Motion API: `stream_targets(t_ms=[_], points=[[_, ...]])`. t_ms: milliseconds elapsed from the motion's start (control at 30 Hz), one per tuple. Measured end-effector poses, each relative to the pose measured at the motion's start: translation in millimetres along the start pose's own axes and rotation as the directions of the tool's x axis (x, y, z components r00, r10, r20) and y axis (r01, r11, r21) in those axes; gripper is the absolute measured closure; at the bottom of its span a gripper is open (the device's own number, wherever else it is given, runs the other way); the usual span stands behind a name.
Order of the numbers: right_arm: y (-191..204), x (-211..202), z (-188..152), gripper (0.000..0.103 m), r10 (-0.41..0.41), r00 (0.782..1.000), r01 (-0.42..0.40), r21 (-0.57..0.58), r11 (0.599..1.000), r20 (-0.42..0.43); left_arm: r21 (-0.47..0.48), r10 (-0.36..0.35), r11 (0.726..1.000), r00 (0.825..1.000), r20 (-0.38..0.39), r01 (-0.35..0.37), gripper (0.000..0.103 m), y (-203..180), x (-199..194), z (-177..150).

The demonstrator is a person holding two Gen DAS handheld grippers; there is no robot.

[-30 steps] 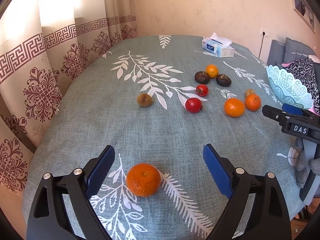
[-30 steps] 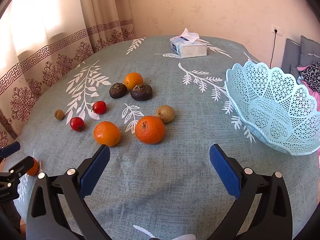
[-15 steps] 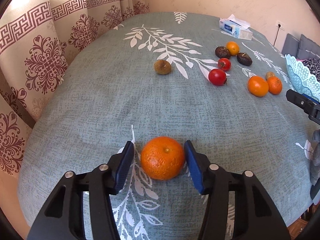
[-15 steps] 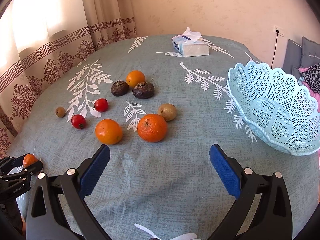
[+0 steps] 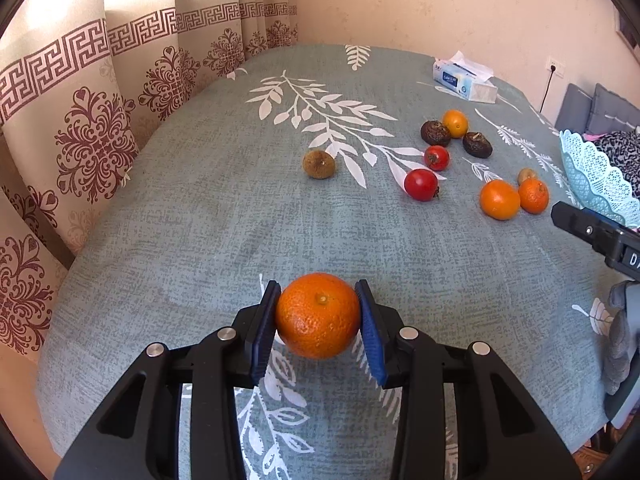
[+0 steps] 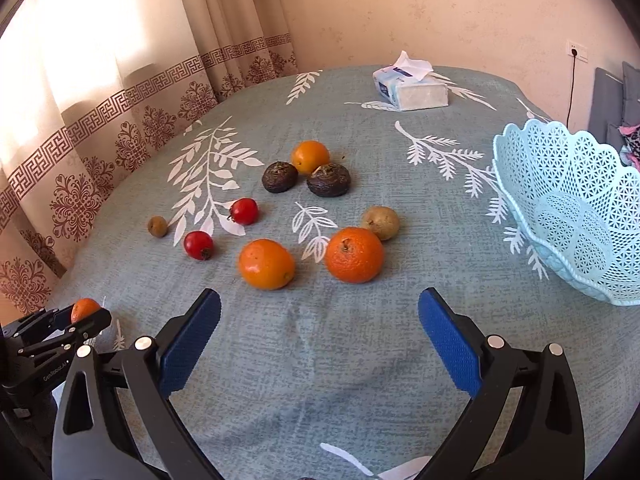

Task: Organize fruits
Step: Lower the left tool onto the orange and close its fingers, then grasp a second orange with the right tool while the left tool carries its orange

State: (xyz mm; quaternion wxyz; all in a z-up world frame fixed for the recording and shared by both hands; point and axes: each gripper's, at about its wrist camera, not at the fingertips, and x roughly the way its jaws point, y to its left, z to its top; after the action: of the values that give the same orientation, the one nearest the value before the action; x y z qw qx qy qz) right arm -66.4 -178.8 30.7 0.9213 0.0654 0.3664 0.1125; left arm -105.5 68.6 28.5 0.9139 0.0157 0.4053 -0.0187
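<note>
Left tongs (image 5: 318, 316): just closing, ribbed blue pads clamped on a round, dimpled orange (image 5: 318, 316)
Right tongs (image 6: 319, 338): spread apart, empty
Basket (image 6: 568, 216): pale-blue plastic lattice, scalloped rim
Bench (image 6: 320, 360): woven cloth, leaf print

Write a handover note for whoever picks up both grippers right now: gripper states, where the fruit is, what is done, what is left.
Left gripper: jaws have just been closing and its pads now press both sides of the orange near the table's front edge; whether it is off the cloth I cannot tell.
Right gripper: open, holding nothing, above bare tablecloth.
Basket: at the right, tilted, no fruit visible inside.
Loose on the cloth: three more oranges, two red fruits, two dark fruits, two small brownish ones.
Done: first orange gripped.
Left: probably carry it to the basket, then collect the rest.
</note>
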Motion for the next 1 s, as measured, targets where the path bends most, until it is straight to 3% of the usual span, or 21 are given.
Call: stream_targets(t_ms=[167, 467, 600, 800, 1000], points=[[22, 15, 3, 0.028, 0.053, 0.997, -0.055, -0.041, 0.998, -0.051, 0.002, 0.000, 1.000, 1.000, 0.024, 0.000, 0.064, -1, -4, 8], [40, 54, 21, 0.043, 0.025, 0.994, -0.033, -0.074, 0.997, -0.107, 0.022, 0.000, 1.000, 1.000, 0.030, -0.001, 0.064, -2, 1, 7], [39, 70, 23, 0.060, 0.015, 0.989, -0.026, -0.072, 0.997, -0.148, 0.017, -0.004, 1.000, 1.000, 0.030, 0.003, 0.064, -1, 3, 9], [34, 63, 23, 0.060, 0.035, 0.991, -0.042, -0.051, 0.998, -0.128, 0.012, 0.003, 1.000, 0.999, 0.043, -0.003, 0.064, 0, 1, 15], [32, 33, 28, 0.060, 0.052, 0.997, -0.054, -0.048, 0.997, -0.053, 0.035, 0.024, 0.999, 0.998, 0.064, -0.026, 0.064, -9, -4, 20]])
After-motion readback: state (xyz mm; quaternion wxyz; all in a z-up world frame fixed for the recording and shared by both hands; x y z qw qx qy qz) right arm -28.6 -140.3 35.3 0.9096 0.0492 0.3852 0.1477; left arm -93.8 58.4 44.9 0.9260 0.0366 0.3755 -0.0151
